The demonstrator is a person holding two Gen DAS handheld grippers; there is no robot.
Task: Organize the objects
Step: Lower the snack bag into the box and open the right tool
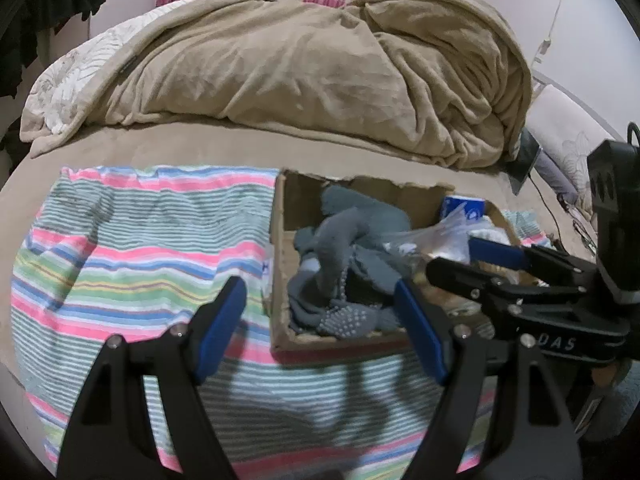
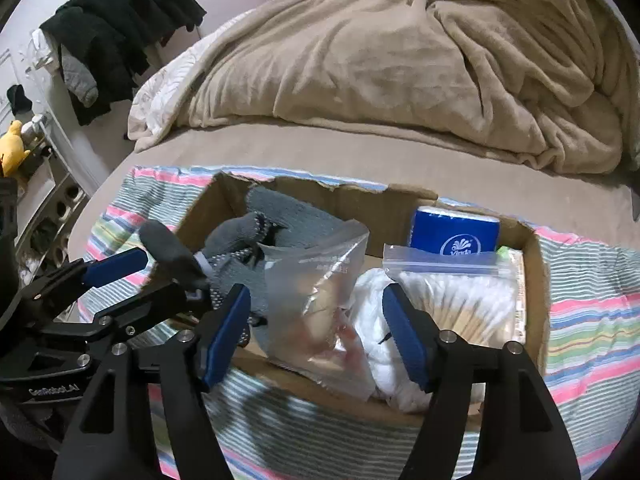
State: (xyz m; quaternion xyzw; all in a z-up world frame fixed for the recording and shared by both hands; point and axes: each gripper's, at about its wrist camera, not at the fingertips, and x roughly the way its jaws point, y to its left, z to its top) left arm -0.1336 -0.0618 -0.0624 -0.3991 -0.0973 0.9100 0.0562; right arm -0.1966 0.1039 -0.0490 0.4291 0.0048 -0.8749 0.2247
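A shallow cardboard box sits on a striped towel on the bed. It holds grey dotted gloves, a clear plastic bag, a zip bag of cotton swabs, white cloth and a blue Vinda tissue pack. My left gripper is open over the box's near left edge, above the gloves. My right gripper is open over the clear bag and white cloth. Each gripper shows in the other's view, the right and the left.
A crumpled beige blanket fills the far half of the bed. Dark clothes hang at the far left, with shelves and a yellow plush toy below. A dark tablet-like thing with cables lies at the right.
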